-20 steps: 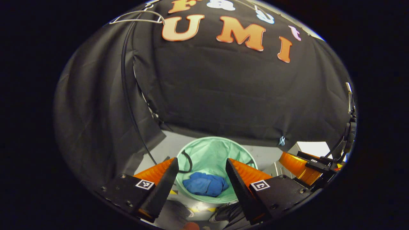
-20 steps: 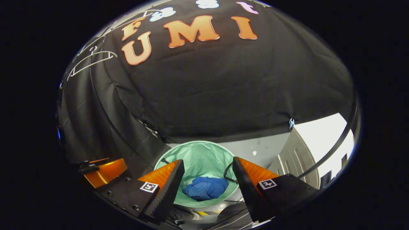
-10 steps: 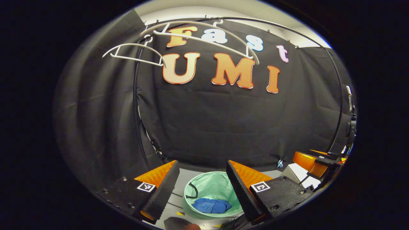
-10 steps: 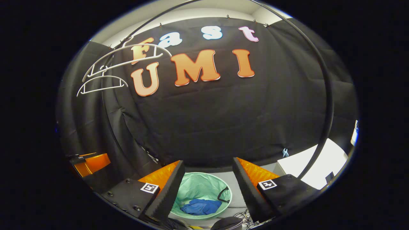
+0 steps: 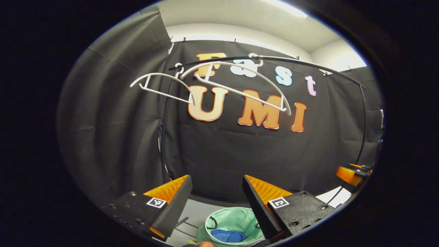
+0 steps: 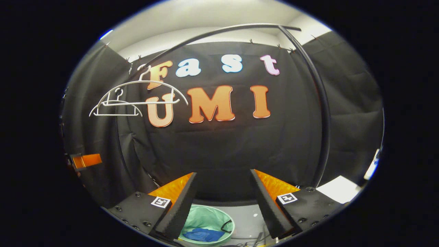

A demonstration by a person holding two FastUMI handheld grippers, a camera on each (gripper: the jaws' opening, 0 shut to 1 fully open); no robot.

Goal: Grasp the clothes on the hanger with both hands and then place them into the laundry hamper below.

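Note:
A blue garment (image 5: 228, 235) lies crumpled at the bottom of the pale green laundry hamper (image 5: 236, 219) on the floor; in the right gripper view the garment (image 6: 203, 234) and hamper (image 6: 209, 217) sit low between the fingers. Two bare white hangers (image 5: 236, 80) hang from the black curved rail (image 5: 308, 65); the hangers (image 6: 137, 99) appear upper left in the right gripper view. My left gripper (image 5: 215, 200) is open and holds nothing, high above the hamper. My right gripper (image 6: 223, 199) is open and holds nothing too. The other gripper (image 5: 351, 171) shows at the far right, and the other gripper (image 6: 85, 160) at the left.
Black cloth walls close the booth behind and at the sides. The rail's black upright (image 6: 324, 137) stands at the right. A white box (image 6: 337, 192) sits on the floor at the lower right. Cables lie on the floor near the hamper.
Both grippers have risen and tilted upward, away from the hamper. The hamper with the blue garment has slid toward the bottom of both views, and the hangers and rail have come into view.

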